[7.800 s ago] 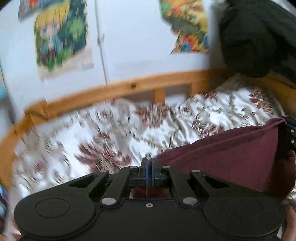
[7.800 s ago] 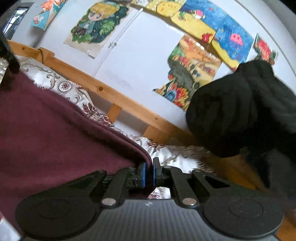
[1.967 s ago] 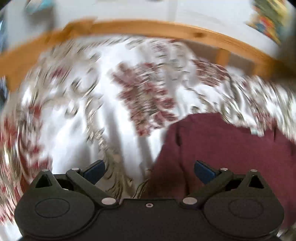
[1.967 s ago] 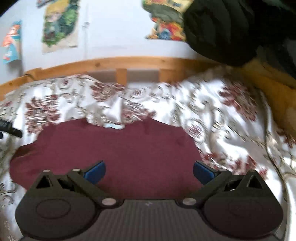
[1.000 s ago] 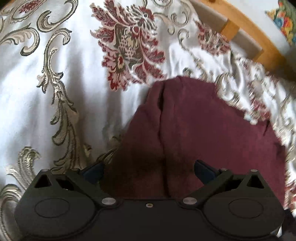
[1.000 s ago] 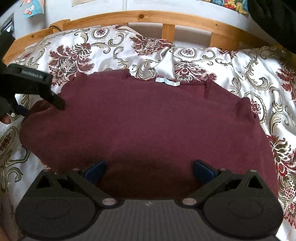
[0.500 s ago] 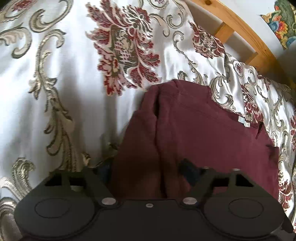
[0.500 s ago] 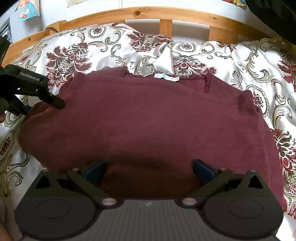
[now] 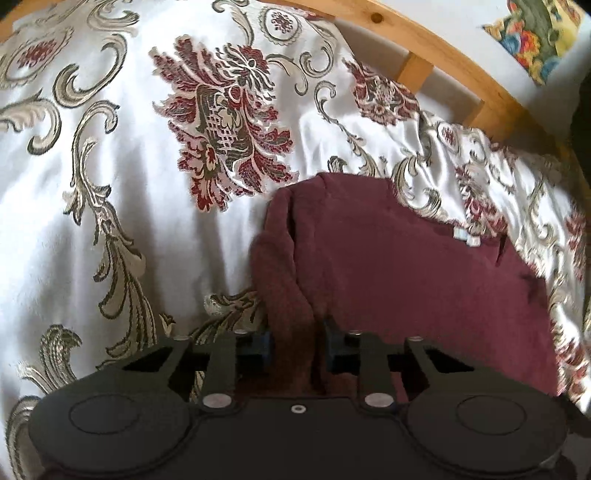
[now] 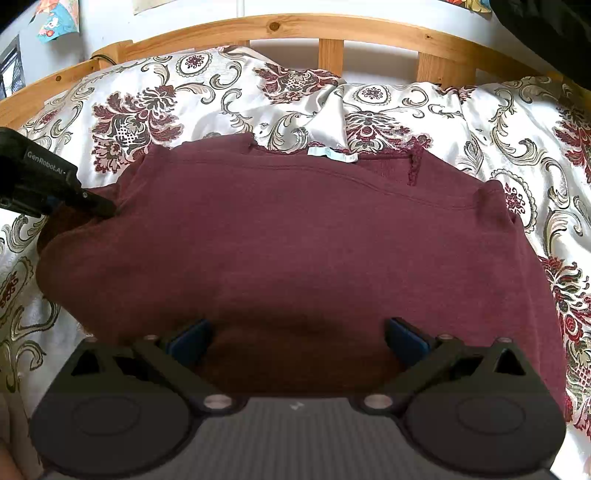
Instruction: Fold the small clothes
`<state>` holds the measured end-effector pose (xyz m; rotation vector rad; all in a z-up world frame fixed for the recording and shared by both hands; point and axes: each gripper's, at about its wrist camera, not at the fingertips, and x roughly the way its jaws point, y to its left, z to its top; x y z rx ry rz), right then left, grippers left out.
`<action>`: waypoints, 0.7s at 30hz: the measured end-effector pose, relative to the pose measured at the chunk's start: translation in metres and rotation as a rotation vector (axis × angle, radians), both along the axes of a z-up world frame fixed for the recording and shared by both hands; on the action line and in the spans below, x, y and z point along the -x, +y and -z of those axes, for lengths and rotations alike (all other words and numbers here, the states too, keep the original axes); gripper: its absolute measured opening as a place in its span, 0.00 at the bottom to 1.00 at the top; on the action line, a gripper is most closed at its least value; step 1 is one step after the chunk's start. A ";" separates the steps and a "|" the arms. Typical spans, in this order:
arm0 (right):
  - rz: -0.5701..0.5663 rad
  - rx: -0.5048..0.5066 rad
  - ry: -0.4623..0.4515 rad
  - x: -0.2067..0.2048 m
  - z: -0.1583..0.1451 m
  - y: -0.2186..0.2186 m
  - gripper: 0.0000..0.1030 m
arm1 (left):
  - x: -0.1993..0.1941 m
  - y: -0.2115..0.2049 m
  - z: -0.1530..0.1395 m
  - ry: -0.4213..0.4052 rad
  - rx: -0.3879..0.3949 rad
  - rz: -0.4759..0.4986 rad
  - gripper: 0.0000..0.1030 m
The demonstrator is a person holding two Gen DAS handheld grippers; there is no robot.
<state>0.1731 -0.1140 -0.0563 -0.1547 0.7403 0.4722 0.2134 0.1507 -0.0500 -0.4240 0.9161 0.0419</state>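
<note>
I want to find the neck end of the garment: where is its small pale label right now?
In the right wrist view the label lies at the far edge of the maroon garment, near the middle, against the floral bedspread and below the wooden bed rail.

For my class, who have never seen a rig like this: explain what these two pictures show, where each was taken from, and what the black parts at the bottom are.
No robot here: a person holds a two-finger gripper in each hand, and each carries a wide-angle camera looking forward along its fingers. The black shapes at the bottom of each picture are that gripper's own body.

One picture comes from the left gripper. Its fingers are closing around a bunched edge of a dark red garment, which sits between them.

The other comes from the right gripper. Its blue-tipped fingers stand wide apart over the garment's near edge, gripping nothing. The left gripper shows at this picture's left side.

The garment lies spread on a flowered bedspread, with a wooden bed frame behind.
</note>
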 end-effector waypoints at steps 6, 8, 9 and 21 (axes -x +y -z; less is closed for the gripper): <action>-0.001 0.002 0.000 0.000 0.000 0.000 1.00 | 0.011 -0.008 -0.018 -0.137 0.059 0.019 0.19; -0.001 0.000 0.001 0.000 0.000 0.000 1.00 | 0.013 -0.013 -0.026 -0.160 0.073 0.027 0.19; -0.002 -0.002 0.005 0.000 -0.001 0.000 1.00 | 0.012 -0.015 -0.030 -0.166 0.082 0.031 0.19; 0.004 -0.032 0.070 -0.006 -0.031 -0.047 1.00 | -0.010 -0.110 -0.082 -0.220 0.024 0.189 0.17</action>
